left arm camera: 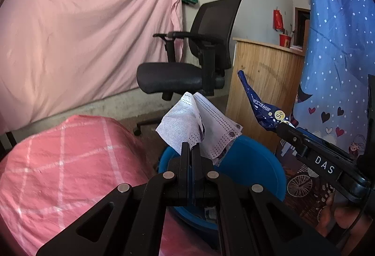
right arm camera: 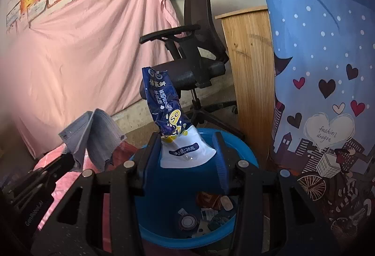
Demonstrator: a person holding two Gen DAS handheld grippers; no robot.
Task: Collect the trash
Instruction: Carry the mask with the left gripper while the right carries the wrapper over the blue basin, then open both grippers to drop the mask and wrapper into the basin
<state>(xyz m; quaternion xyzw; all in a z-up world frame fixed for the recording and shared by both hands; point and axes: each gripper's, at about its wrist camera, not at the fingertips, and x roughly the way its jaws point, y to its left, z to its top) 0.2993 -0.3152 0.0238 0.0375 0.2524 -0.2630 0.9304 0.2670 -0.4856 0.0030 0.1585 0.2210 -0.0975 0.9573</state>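
Note:
My left gripper point(left arm camera: 191, 148) is shut on a white face mask point(left arm camera: 199, 124) and holds it above the blue trash bin point(left arm camera: 255, 162). The mask also shows at the left of the right wrist view point(right arm camera: 93, 136). My right gripper point(right arm camera: 185, 136) has its jaws spread wide, with a blue and white milk-powder sachet point(right arm camera: 168, 115) standing between them, touching the left finger point(right arm camera: 150, 157). The sachet hangs over the blue bin point(right arm camera: 243, 157), which holds several wrappers and a lid point(right arm camera: 187, 220). The right gripper point(left arm camera: 282, 126) with the sachet point(left arm camera: 260, 106) also shows in the left wrist view.
A pink checked cloth point(left arm camera: 58, 174) covers the surface at the left. A black office chair point(left arm camera: 199, 57) and a wooden cabinet point(left arm camera: 264, 82) stand behind the bin. A blue patterned curtain point(right arm camera: 328, 68) hangs at the right. A pink sheet point(left arm camera: 82, 45) covers the wall.

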